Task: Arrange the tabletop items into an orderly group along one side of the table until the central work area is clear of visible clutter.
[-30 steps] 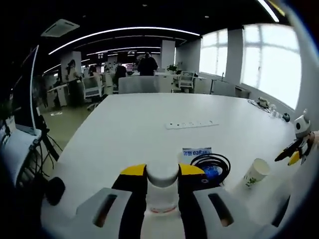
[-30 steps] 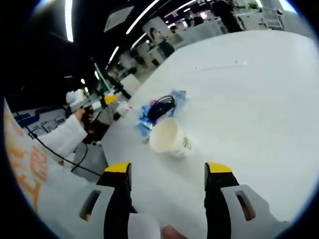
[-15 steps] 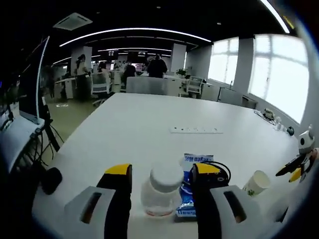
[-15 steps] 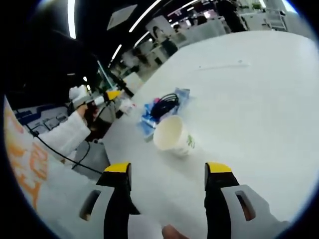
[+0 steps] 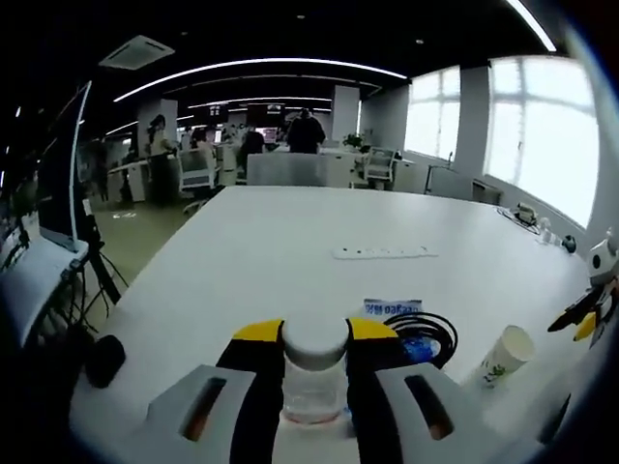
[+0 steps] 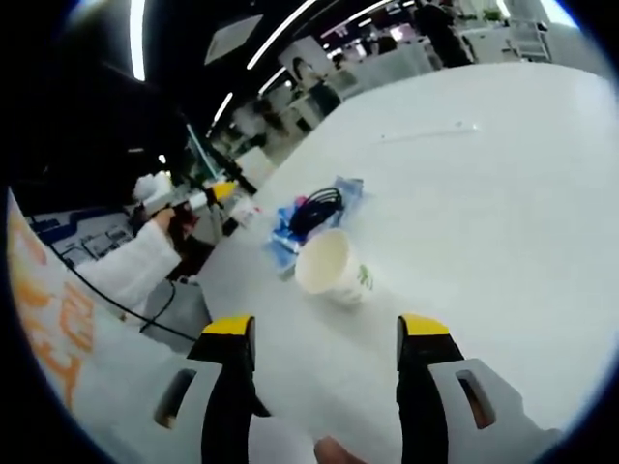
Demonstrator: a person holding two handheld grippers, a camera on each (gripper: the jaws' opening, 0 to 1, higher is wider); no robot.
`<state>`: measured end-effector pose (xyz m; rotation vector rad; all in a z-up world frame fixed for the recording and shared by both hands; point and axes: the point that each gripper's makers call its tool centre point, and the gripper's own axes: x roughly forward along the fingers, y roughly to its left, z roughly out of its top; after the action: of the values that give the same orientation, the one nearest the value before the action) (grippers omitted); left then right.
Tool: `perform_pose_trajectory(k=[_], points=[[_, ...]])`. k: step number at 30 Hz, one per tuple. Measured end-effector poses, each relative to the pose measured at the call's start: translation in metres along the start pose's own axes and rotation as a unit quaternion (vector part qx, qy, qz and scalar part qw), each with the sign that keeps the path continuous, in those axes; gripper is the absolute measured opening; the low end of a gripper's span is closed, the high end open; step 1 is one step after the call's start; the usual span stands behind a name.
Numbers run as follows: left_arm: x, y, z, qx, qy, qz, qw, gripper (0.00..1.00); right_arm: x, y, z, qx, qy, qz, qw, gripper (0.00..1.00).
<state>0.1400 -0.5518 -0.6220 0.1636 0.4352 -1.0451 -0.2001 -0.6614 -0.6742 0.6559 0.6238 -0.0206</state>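
Observation:
My left gripper [image 5: 314, 333] is shut on a clear bottle with a white cap [image 5: 314, 372], which stands upright near the table's near edge. Just right of it lie a blue packet [image 5: 391, 308] and a coiled black cable [image 5: 427, 329]. A paper cup [image 5: 507, 352] lies on its side further right. In the right gripper view, my right gripper [image 6: 325, 331] is open and empty, just short of the tipped paper cup [image 6: 329, 267]. Beyond the cup are the blue packet [image 6: 340, 190] and the cable [image 6: 314, 205]. At the left of that view, a white-sleeved hand holds the left gripper [image 6: 211, 196].
A white power strip [image 5: 384, 252] lies mid-table, and the right gripper view has the power strip [image 6: 426, 132] too. A black object [image 5: 104, 360] sits at the table's left corner. The right gripper [image 5: 585, 319] enters from the right edge. Desks, chairs and people stand beyond the white table [image 5: 271, 242].
My left jaws were shut on the bottle a second ago, stood open around it half a second ago, and are shut on it again. The right gripper has barely moved.

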Motion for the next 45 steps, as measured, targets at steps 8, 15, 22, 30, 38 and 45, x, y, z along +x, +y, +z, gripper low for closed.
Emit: perform_pose_trajectory(k=[8, 15, 22, 30, 38, 45], points=[[0.019, -0.003, 0.037, 0.038, -0.018, -0.029, 0.9987, 0.22, 0.0, 0.001, -0.002, -0.001, 0.004, -0.001, 1.0, 0.57], [0.048, 0.008, 0.07, 0.064, -0.03, -0.044, 0.9966, 0.22, -0.004, -0.002, -0.001, 0.002, 0.0, -0.007, 1.0, 0.57], [0.066, 0.008, 0.087, 0.072, -0.027, -0.048, 0.9959, 0.22, -0.007, -0.007, -0.001, 0.014, -0.008, -0.015, 0.9998, 0.57], [0.077, 0.003, 0.075, 0.06, -0.013, -0.058, 0.9964, 0.22, -0.009, -0.011, -0.002, 0.019, -0.011, -0.021, 0.9995, 0.57], [0.083, 0.0, 0.052, 0.051, 0.012, -0.05, 0.9974, 0.22, -0.01, -0.013, -0.003, 0.022, -0.011, -0.02, 0.9995, 0.57], [0.083, 0.001, 0.045, 0.042, 0.021, -0.043, 0.998, 0.22, -0.01, -0.014, -0.005, 0.024, -0.01, -0.019, 0.9995, 0.56]])
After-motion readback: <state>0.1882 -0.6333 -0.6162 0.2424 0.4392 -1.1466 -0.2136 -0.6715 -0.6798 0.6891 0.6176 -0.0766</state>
